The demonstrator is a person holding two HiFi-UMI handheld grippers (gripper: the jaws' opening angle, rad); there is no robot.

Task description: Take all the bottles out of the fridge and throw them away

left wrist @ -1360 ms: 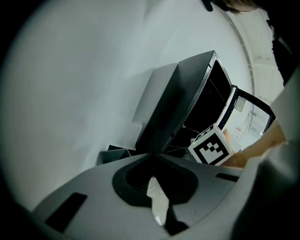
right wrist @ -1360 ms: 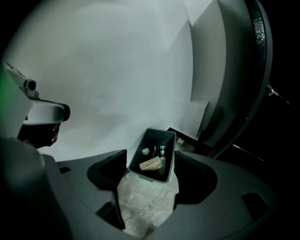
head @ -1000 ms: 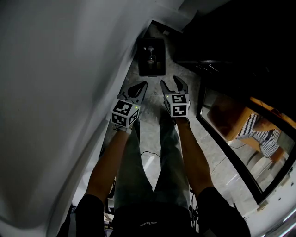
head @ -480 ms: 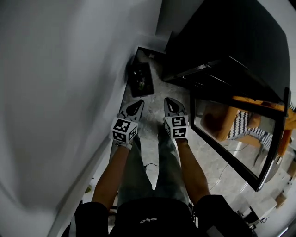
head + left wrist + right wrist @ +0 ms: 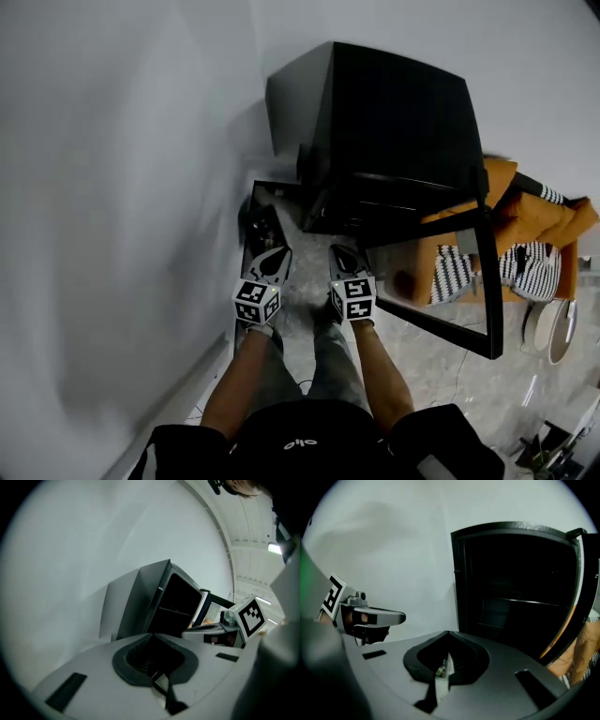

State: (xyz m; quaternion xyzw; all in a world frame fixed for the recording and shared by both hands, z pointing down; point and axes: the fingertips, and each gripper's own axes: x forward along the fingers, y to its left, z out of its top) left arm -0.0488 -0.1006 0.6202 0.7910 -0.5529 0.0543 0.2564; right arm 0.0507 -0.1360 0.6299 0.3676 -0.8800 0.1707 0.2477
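My left gripper (image 5: 275,255) and right gripper (image 5: 341,253) jaws are closed and empty, so I'd open them before entering the dark fridge (image 5: 394,131).

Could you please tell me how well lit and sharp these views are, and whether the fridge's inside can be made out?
Head view: dim, the black fridge nearly featureless, edges bowed by the wide lens. Left gripper view: strong fisheye, black corners, soft foreground. Right gripper view: the fridge's open inside is almost black, only a shelf edge catching light; nothing else inside can be made out.
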